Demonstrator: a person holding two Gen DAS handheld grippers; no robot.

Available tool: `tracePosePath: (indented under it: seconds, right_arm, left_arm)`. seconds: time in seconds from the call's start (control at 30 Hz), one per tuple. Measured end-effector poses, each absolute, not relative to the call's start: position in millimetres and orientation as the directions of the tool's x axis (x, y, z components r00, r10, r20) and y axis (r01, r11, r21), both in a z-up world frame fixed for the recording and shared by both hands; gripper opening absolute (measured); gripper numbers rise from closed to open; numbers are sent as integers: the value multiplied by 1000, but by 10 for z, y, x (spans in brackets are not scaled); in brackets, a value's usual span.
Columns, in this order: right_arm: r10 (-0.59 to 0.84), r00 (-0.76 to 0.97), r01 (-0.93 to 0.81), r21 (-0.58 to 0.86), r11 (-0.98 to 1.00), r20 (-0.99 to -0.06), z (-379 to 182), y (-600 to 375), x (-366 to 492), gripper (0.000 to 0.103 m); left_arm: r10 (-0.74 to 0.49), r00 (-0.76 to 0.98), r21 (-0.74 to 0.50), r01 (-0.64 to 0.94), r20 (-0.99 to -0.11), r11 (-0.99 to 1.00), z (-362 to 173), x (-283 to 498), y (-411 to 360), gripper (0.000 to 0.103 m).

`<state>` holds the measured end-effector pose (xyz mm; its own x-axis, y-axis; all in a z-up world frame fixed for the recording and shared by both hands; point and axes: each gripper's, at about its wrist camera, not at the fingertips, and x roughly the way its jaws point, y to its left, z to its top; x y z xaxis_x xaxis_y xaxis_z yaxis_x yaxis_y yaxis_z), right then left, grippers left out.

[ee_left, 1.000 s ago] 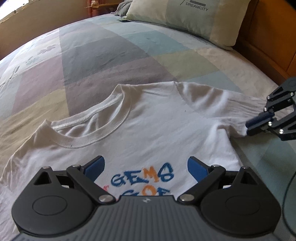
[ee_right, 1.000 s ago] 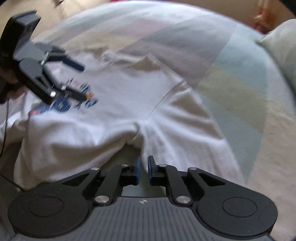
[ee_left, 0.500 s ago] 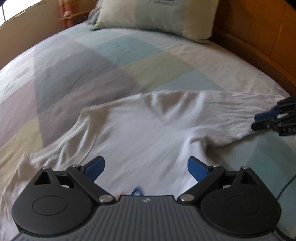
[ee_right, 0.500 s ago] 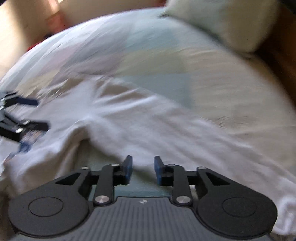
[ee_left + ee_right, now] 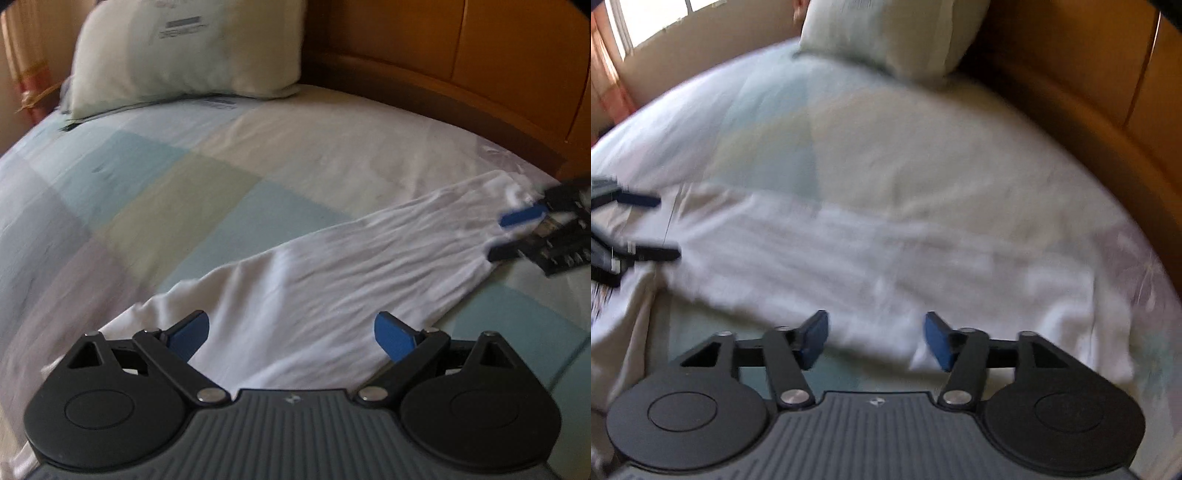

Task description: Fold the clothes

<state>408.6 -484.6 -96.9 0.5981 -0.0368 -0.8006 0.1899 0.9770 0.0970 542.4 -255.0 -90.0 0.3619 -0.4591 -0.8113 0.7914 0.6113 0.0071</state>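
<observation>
Lying stretched across pastel patchwork bedsheet (image 5: pixel 192 192): white cotton T-shirt (image 5: pixel 332 280). Left hand-held gripper (image 5: pixel 291 332) spread wide, empty; right hand-held gripper (image 5: pixel 875 334) just opening, gripping nothing.

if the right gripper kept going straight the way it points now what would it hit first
Most likely the white shirt. The right gripper points down at the bed, its jaws have just been opening with nothing between them, and the cloth lies right ahead of its fingertips. Depth is blurred, so the exact spot is unclear.
</observation>
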Motion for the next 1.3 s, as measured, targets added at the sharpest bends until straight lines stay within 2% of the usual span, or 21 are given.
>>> tracePosePath:
  seconds: [0.13, 0.3, 0.43, 0.5, 0.63, 0.73, 0.8, 0.87, 0.93, 1.03, 1.2, 1.3]
  right_arm:
    - [2, 630, 173, 142, 975, -777, -1127, -4963, 4422, 71]
    - [-122, 618, 252, 49, 966, -777, -1252, -5450, 4211, 71]
    - [-176, 588, 350, 52, 935, -789, -1174, -5782, 4020, 70]
    - [-175, 575, 364, 59, 929, -799, -1101, -5724, 4036, 72]
    - [-89, 629, 256, 98, 962, -773, -1039, -5197, 4088, 80]
    - [-69, 621, 203, 75, 976, -780, -1180, -4923, 4085, 80]
    - [-107, 600, 222, 37, 974, -793, -1264, -4936, 3996, 81]
    - [-155, 585, 272, 12, 962, -796, -1284, -5052, 3872, 88]
    - [-200, 554, 336, -2, 942, -808, -1289, -5220, 3790, 91]
    - [-197, 536, 352, 5, 936, -821, -1267, -5287, 3767, 92]
    - [-212, 523, 362, -11, 932, -825, -1322, -5193, 3857, 103]
    - [-222, 529, 366, -16, 931, -819, -1333, -5169, 3848, 103]
  left_arm:
    - [-468, 292, -71, 785, -834, 616, -1065, 5564, -2692, 96]
    - [-388, 259, -62, 759, -885, 649, -1331, 5682, -2636, 96]
    - [-413, 262, -70, 769, -872, 635, -1293, 5696, -2555, 96]
    - [-430, 263, -82, 769, -864, 634, -1242, 5708, -2563, 96]
    - [-451, 268, -95, 767, -851, 635, -1187, 5741, -2613, 96]
    - [-436, 278, -82, 760, -856, 645, -1263, 5794, -2631, 96]
    - [-411, 279, -69, 752, -868, 655, -1346, 5828, -2550, 96]
    - [-399, 302, -38, 755, -866, 654, -1345, 5837, -2457, 96]
    - [-381, 309, -34, 737, -872, 675, -1281, 5858, -2368, 95]
    - [-416, 322, -62, 724, -850, 687, -1122, 5854, -2260, 96]
    - [-403, 292, -103, 687, -868, 720, -1266, 5995, -2260, 96]
    - [-402, 337, -37, 726, -852, 687, -1362, 6105, -2424, 97]
